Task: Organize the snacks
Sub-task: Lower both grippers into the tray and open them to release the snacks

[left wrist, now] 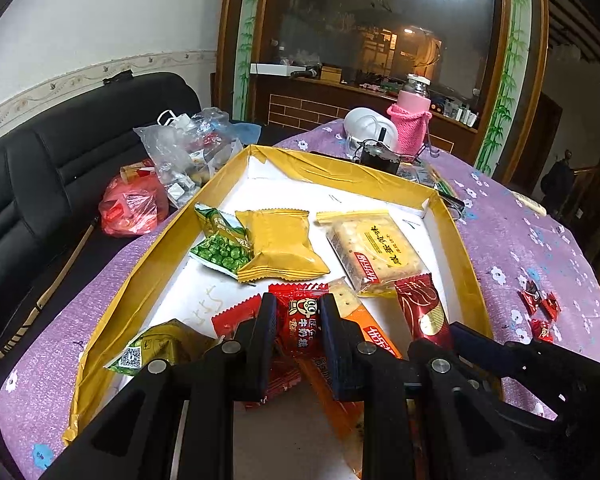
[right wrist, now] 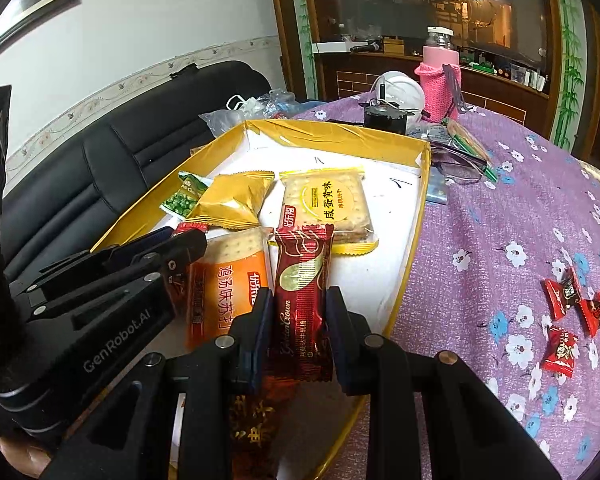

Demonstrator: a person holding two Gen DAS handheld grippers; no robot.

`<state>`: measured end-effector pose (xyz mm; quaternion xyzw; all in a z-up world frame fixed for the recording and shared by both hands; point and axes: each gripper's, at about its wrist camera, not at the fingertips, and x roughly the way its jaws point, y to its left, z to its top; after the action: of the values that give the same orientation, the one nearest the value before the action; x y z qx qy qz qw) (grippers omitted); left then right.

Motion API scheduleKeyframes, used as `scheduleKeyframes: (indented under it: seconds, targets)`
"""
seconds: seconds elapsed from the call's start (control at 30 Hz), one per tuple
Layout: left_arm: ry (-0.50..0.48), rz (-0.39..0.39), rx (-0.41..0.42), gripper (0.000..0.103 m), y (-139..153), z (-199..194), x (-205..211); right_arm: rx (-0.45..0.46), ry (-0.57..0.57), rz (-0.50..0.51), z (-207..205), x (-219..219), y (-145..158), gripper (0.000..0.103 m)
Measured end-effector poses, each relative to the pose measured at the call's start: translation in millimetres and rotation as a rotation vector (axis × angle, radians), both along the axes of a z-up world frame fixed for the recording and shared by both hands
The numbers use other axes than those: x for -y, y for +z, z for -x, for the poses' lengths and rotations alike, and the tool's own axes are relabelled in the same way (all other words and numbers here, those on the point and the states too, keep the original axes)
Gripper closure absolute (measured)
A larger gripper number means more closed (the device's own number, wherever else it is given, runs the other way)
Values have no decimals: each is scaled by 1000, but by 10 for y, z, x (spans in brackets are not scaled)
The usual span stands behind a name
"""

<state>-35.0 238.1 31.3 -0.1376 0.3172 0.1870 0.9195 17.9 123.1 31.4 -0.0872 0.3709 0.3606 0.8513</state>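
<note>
- Right now the red milk candy point(left wrist: 300, 322) sits pinched between the closed jaws of the left gripper point(left wrist: 298, 308), low over the near end of the gold-walled box point(left wrist: 156, 264).
- Alongside, the right gripper point(right wrist: 299, 312) clamps a dark red wafer bar point(right wrist: 302, 280), which stands upright between its pads above the box's white floor.
- Under both tools lies an orange soda-cracker pack point(right wrist: 230, 280), flat on the floor beside the wafer bar.
- Farther in, 3 packs lie in a row: green peas point(left wrist: 220, 246), a plain gold pouch point(left wrist: 278, 242) overlapping the peas, and a salted-egg cracker pack point(left wrist: 376, 250) apart to the right.
- Another green pea packet point(left wrist: 156, 350) rests at the box's near left wall.
- Outside, 3 small red candies point(right wrist: 572, 312) lie loose on the purple flowered tablecloth point(right wrist: 480, 220), to the right of the box.
- Beyond the box stand a pink bottle point(left wrist: 412, 120) and a white bowl point(left wrist: 366, 122).
</note>
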Motion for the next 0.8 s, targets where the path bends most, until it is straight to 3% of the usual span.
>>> scheduleKeyframes:
  seconds: [0.8]
  targets:
    - [-18,-30,45,80,75,39,71,61,-8,39,34,-50,-12,77]
